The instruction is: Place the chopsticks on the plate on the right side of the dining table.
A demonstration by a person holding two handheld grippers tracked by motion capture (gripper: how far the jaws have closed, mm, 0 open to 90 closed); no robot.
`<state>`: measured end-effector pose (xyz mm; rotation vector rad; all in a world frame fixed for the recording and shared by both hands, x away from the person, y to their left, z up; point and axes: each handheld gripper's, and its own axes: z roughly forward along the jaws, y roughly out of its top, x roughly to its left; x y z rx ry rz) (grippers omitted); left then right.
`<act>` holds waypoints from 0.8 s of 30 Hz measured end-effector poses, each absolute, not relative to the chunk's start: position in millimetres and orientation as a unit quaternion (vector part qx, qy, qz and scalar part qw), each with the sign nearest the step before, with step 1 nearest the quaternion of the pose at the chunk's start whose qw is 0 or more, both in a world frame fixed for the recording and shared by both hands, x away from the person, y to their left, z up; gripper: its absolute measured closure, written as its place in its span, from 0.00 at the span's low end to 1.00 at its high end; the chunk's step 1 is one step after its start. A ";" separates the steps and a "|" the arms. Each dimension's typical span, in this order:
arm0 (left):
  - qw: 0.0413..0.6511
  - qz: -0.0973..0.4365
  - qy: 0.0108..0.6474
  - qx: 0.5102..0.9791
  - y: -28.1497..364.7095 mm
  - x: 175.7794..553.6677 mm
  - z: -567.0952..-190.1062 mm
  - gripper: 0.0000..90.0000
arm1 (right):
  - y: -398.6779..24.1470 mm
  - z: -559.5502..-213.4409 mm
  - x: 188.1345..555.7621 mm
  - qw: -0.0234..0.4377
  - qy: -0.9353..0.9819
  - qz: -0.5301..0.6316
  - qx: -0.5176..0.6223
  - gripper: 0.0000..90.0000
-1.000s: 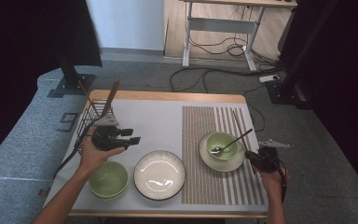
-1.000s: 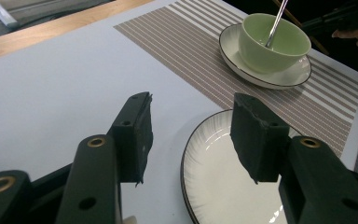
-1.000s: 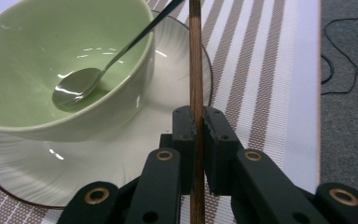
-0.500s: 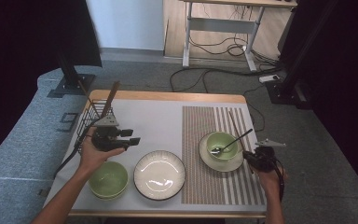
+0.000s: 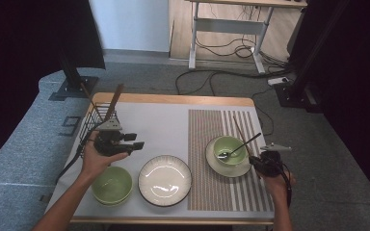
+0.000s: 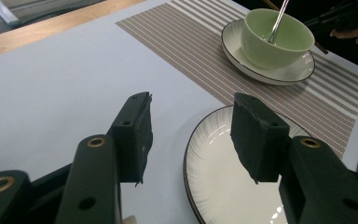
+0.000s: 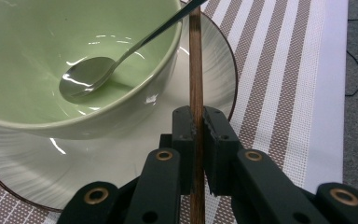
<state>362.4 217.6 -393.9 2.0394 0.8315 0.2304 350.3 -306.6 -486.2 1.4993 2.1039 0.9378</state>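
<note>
A light green bowl (image 5: pixel 229 148) (image 7: pixel 51 46) with a metal spoon (image 5: pixel 243 143) (image 7: pixel 88 77) in it stands on a white saucer plate (image 5: pixel 231 169) (image 7: pixel 121 154) on the striped placemat (image 5: pixel 212 192). My right gripper (image 5: pixel 257 161) (image 7: pixel 196 114) sits just right of that saucer, shut on a thin wooden chopstick (image 5: pixel 241 134) (image 7: pixel 196 60) that runs past the bowl's rim. My left gripper (image 5: pixel 137 144) (image 6: pixel 191 105) hovers open at the table's left, over the edge of a larger white plate (image 5: pixel 165 180) (image 6: pixel 223 186), nothing between its pads.
A second green bowl (image 5: pixel 112 185) sits near the front left corner. A black wire basket (image 5: pixel 92 126) holding long utensils stands at the left edge behind my left hand. The placemat covers the table's right half.
</note>
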 end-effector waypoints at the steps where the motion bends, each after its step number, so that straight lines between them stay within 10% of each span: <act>1: 0.446 0.093 0.336 0.824 217.4 362.5 -394.1 0.54 | -306.1 -486.4 350.5 0.195 0.752 0.334 0.534 0.93; 24: 0.445 0.092 0.334 0.826 216.7 362.3 -394.8 0.53 | -297.8 -492.0 353.2 0.192 0.781 0.307 0.509 0.93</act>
